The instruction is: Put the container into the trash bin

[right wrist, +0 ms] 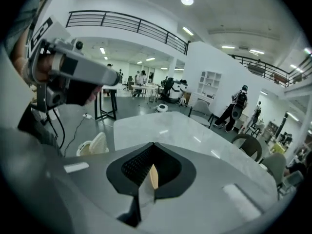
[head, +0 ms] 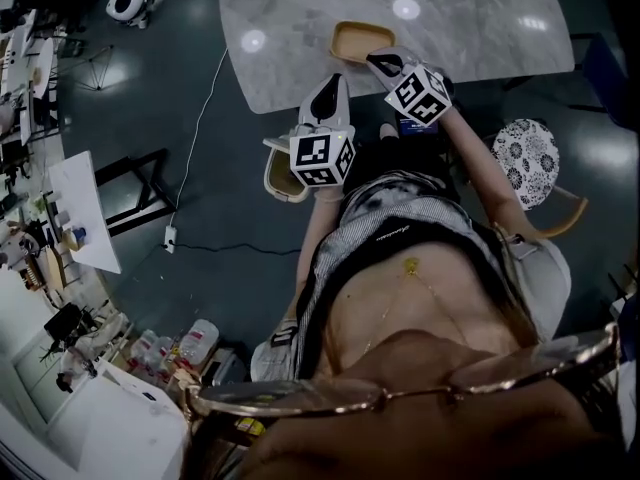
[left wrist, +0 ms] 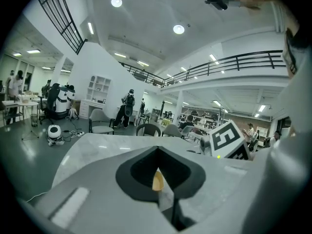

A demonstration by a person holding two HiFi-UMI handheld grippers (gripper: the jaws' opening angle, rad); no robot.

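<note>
A white cable (head: pixel 196 133) trails across the dark floor at the left of the head view. Just right of it, a cream trash bin (head: pixel 281 176) stands on the floor by the near edge of the marble table (head: pixel 480 18); the right gripper view shows it too (right wrist: pixel 92 145), off the table's corner.

The left gripper (head: pixel 328 93) hangs directly above that bin, with its tip at the table's edge. Its jaws are drawn together on nothing, leaving only a thin slit (a sliver of yellow shows through it).

The container (head: pixel 362 40), a shallow yellow tray, lies on the table near the edge, apart from the left gripper.

The right gripper (head: pixel 385 63) reaches over the table just beside the container's near right corner; whether it touches cannot be told. Its own view shows the jaws (right wrist: pixel 152 172) closed as well, again with a yellow sliver in the seam.

Further right stands a stool (head: pixel 527 148) with a patterned seat.
</note>
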